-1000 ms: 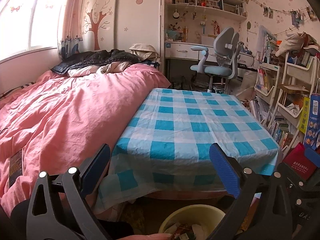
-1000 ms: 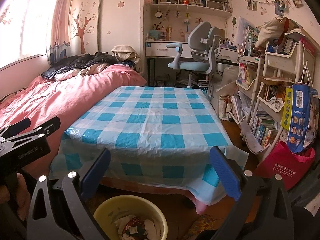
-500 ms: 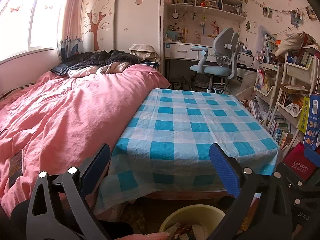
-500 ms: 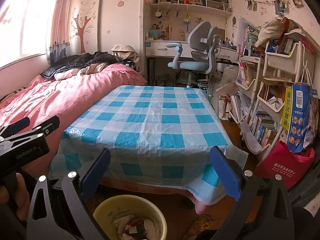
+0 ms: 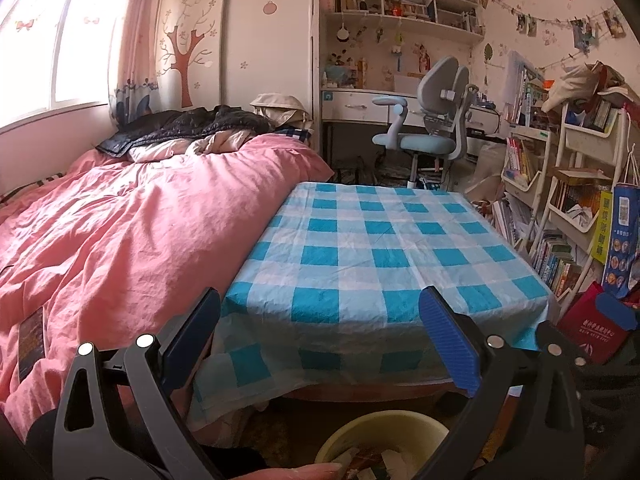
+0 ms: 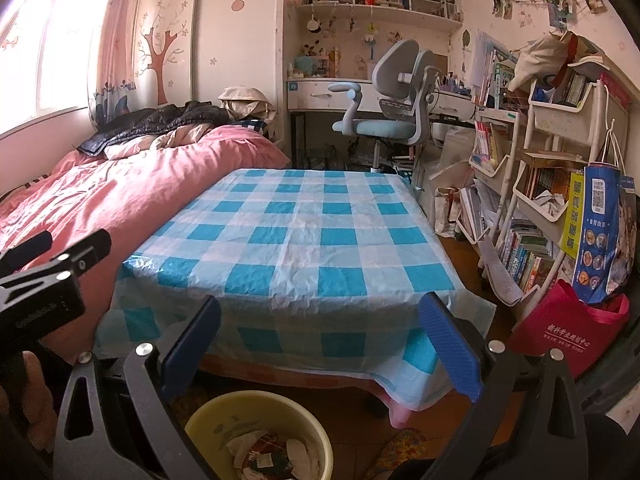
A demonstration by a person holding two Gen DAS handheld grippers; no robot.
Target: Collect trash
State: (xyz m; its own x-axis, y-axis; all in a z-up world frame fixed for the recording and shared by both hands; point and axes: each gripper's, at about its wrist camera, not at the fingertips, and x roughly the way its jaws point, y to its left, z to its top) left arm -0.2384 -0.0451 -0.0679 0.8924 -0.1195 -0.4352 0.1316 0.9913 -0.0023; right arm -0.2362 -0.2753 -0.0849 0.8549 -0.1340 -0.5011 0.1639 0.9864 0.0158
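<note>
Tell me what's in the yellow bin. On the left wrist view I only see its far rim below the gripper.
Observer: The right wrist view looks into the yellow bin. It holds crumpled white paper and a printed wrapper, well below the rim.
Operator: Is the right gripper carrying anything?
Observer: No. The right gripper is open, with nothing between its fingers.
Operator: Anything on the floor beside the bin?
Observer: A patterned item lies right of the bin, too cropped to identify.

My left gripper (image 5: pixel 320 334) and right gripper (image 6: pixel 320 338) are black plastic frames with silver screws, slotted cut-outs and ribbed blue finger pads (image 5: pixel 448 344).
</note>
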